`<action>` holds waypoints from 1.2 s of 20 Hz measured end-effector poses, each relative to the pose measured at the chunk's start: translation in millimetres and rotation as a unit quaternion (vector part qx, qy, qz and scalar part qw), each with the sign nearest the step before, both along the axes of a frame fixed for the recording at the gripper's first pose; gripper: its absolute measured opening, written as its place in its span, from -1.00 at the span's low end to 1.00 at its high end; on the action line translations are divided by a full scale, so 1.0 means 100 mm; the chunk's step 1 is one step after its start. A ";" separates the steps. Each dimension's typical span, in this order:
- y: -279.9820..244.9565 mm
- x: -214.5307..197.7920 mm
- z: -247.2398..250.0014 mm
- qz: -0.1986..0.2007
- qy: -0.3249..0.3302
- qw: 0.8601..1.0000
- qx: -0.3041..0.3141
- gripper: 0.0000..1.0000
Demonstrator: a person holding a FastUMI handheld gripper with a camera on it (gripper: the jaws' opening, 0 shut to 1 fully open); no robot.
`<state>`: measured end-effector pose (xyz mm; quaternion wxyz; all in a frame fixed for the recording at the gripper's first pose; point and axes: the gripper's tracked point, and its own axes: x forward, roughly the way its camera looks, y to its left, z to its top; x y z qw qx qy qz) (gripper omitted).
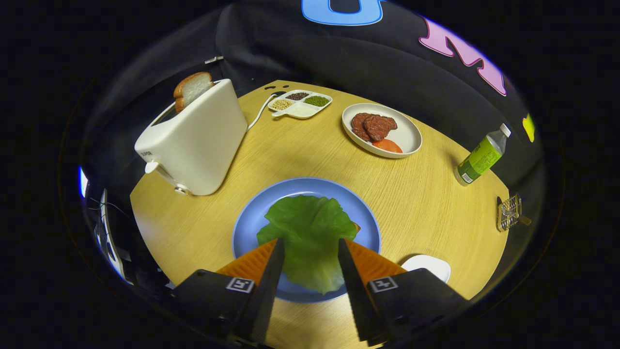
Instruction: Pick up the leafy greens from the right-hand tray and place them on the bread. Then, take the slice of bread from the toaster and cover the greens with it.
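A green lettuce leaf (307,232) lies spread on the blue plate (247,228), almost covering the bread beneath it; a small brown corner of bread (357,226) peeks out at the leaf's right side. My gripper (310,242) is open above the plate, its fingers apart on either side of the leaf's near part, pressing on nothing. Beyond the plate to the left stands a white toaster (198,140) with a bread slice (191,89) sticking up from its slot.
A white oval tray (407,140) at the back right holds meat slices and a tomato slice. A small divided dish (300,103) of beans sits at the back. A bottle (482,157) and a small wire rack (509,212) stand far right; a white dish (428,265) lies by the right finger.
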<state>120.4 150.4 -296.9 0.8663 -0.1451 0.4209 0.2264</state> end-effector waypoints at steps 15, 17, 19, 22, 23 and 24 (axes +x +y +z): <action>0.81 0.22 1.36 0.019 -0.112 0.990 0.085 1.00; 1.03 0.25 1.52 0.034 -0.124 0.987 0.094 1.00; 1.25 0.28 1.67 0.053 -0.132 0.985 0.097 1.00; 1.62 0.30 1.84 0.080 -0.148 0.981 0.100 1.00; 1.76 0.29 1.84 0.089 -0.146 0.980 0.103 1.00; 1.91 0.27 1.85 0.099 -0.143 0.979 0.107 1.00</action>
